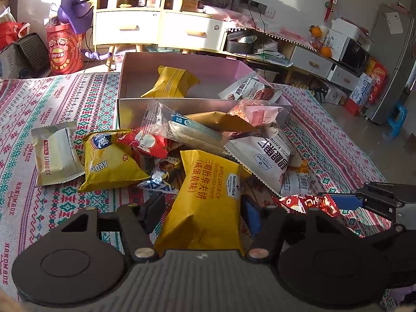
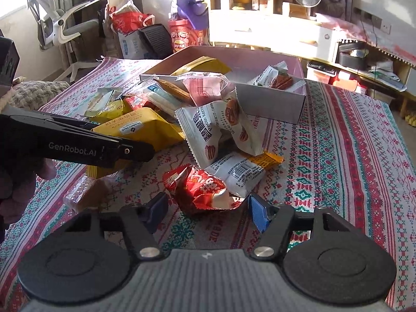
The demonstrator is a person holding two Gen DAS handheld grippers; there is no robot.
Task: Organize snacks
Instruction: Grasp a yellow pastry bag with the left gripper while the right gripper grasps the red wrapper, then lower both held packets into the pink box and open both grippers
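1. Left tool (image 1: 201, 212) straddles the big yellow wafer packet (image 1: 205, 197) at the near edge of the snack pile; its jaws stand half-wide, and whether the pads actually press the wrapper I cannot tell.
2. Right tool (image 2: 205, 208) sits either side of the crumpled red packet (image 2: 200, 189), also at the pile's near edge; half-wide too, the pads look just clear of the foil.
3. The pile spreads over the patterned cloth (image 2: 351, 156) covering the surface, and right behind it stands the open grey box (image 1: 124, 83).
4. Inside that box: a mustard-yellow packet (image 1: 170, 83) and a white pecan packet (image 1: 244, 89).
5. Crowding the yellow wafer packet: a white pecan bag (image 1: 262, 156) to its right, a yellow chip bag (image 1: 109, 163) to its left, a blue-and-white wrapper (image 1: 156, 183) tucked against it.
6. Just behind the red packet, a white barcode packet (image 2: 239, 173) touches it.
7. Left of the pile, a beige packet (image 1: 56, 156) lies apart.
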